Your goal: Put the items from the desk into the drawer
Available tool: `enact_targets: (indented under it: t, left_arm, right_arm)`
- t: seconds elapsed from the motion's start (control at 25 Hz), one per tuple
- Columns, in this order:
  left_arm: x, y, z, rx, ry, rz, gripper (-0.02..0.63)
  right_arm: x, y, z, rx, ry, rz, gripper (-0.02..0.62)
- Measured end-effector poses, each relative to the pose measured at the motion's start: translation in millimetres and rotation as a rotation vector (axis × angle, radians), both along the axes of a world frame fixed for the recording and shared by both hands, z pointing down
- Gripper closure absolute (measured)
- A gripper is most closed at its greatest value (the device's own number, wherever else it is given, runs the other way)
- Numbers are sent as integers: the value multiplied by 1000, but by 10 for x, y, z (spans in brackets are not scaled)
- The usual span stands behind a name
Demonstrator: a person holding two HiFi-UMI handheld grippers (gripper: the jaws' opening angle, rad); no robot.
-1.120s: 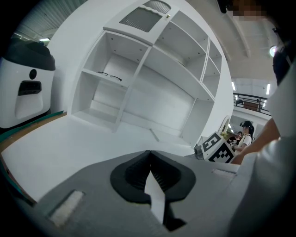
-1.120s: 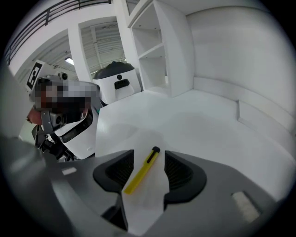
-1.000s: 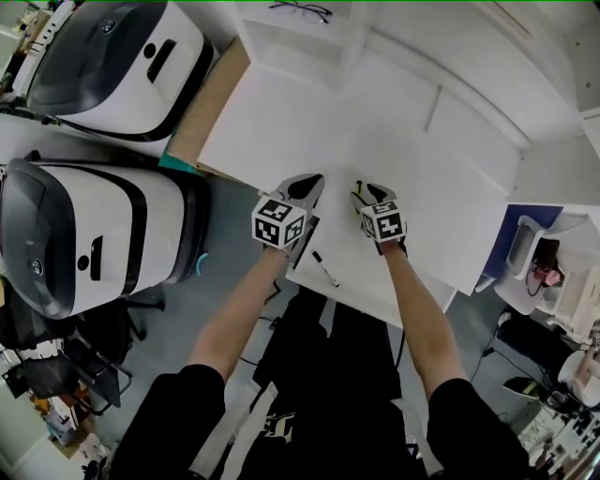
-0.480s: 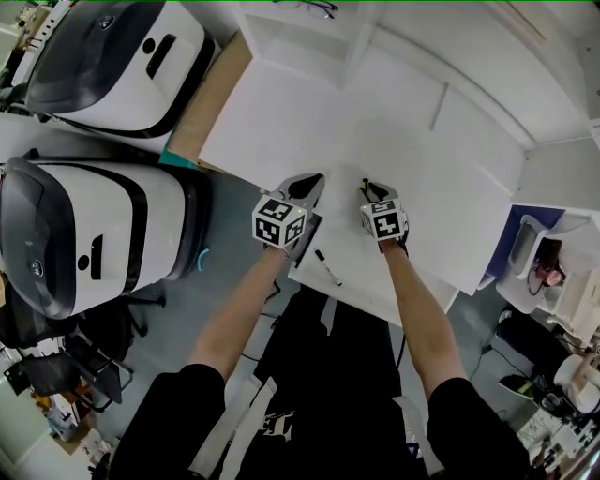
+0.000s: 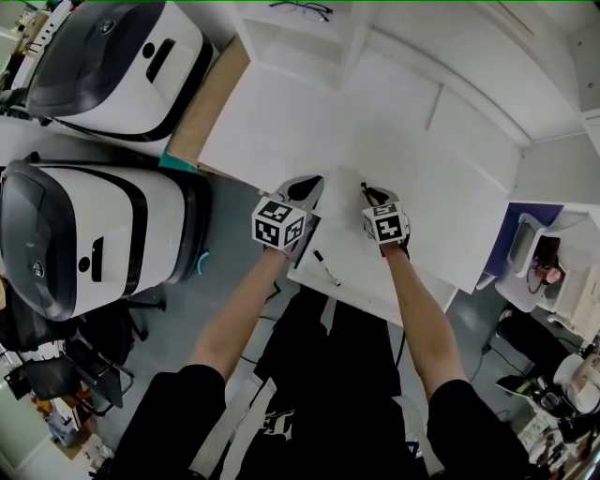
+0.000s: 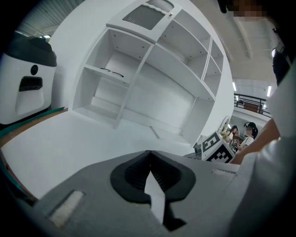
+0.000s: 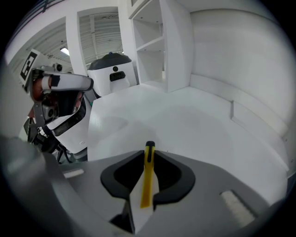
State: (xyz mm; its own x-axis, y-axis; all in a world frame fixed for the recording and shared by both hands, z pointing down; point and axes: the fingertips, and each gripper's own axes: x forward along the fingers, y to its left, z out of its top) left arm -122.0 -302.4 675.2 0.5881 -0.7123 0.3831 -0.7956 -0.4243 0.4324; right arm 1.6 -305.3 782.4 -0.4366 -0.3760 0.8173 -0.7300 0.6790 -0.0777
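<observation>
My right gripper [image 5: 368,193] [image 7: 149,152] is shut on a thin yellow pen-like item with a black tip [image 7: 147,178], held low over the white desk [image 5: 281,112]. My left gripper [image 5: 308,186] [image 6: 149,156] hovers beside it to the left with its jaws shut and nothing between them. A black marker [image 5: 326,268] lies on the white surface near the front edge, between my two arms and just behind both grippers. I cannot tell whether that surface is the desk top or a pulled-out drawer.
A white shelf unit [image 5: 291,37] stands at the back of the desk, with a pair of glasses [image 5: 302,9] [image 6: 112,71] on it. Two large white-and-black machines [image 5: 89,230] stand left of the desk. A person's dark clothing fills the foreground below.
My right gripper has shifted slightly right and turned a little, so the yellow item shows less in the head view. The left gripper and the marker have stayed put.
</observation>
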Motion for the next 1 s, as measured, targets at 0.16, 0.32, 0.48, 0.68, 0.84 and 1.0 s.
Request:
enact_targets:
  t: [0.16,0.32,0.48,0.68,0.84,1.0]
  left_arm:
    - [43,5,-89,14,-4,10,606]
    - [143,3,-229,39,-7,32,606]
    - [259,32,-416,72,-8,54,606]
    - [389,104,-649,106,-4,70,606]
    - [511,171,-885,147,-12,96,606]
    - [603,176,-1124,192,-22,116,606]
  right_arm:
    - [90,-18,-188,33,-23,26,529]
    - [221,-62,-471,82,-50,60,529]
    - [353,-60,-800,141,-77,94,529]
    - [544,-15,-1224,214,-113,136,529]
    - [703,49,-1552,268,-139,166,529]
    - [824,108,-1835,323,-161,180,529]
